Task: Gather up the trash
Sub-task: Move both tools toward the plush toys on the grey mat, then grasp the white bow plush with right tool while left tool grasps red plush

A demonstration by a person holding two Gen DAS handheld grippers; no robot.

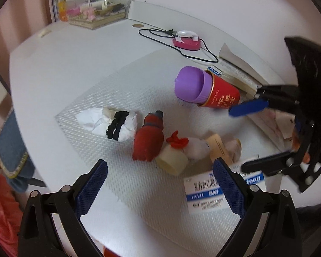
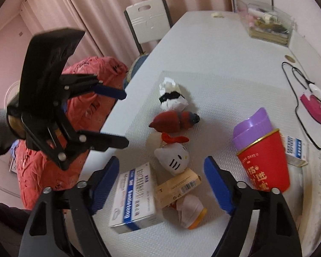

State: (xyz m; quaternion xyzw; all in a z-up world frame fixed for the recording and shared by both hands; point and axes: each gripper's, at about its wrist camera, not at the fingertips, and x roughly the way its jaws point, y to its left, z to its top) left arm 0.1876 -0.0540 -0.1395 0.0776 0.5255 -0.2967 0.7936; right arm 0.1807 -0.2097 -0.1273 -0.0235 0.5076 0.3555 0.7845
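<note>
Both tools hang over the counter [image 2: 203, 42] with jaws wide, holding nothing: left tool [image 1: 160, 184], right tool [image 2: 161, 173]. The trash lies between them: medicine box [image 2: 137, 197], crumpled tissue [image 2: 173, 96], tan carton [image 2: 177, 187]. A red cup [image 2: 265, 160] stands just beside.

Your grippers have black arms and blue dimpled pads [image 1: 92, 184]. Under them lies a pale grey mat [image 1: 92, 98] with a fine raised dot pattern. The cup [image 2: 265, 160] is red with gold lettering and a purple lid [image 1: 189, 84]. The medicine box [image 2: 134, 199] is white with blue bands. The crumpled tissue [image 1: 100, 121] is white, with a black band [image 1: 117, 127] across it. The bag [image 2: 83, 115] beside the table is pink-red.
</note>
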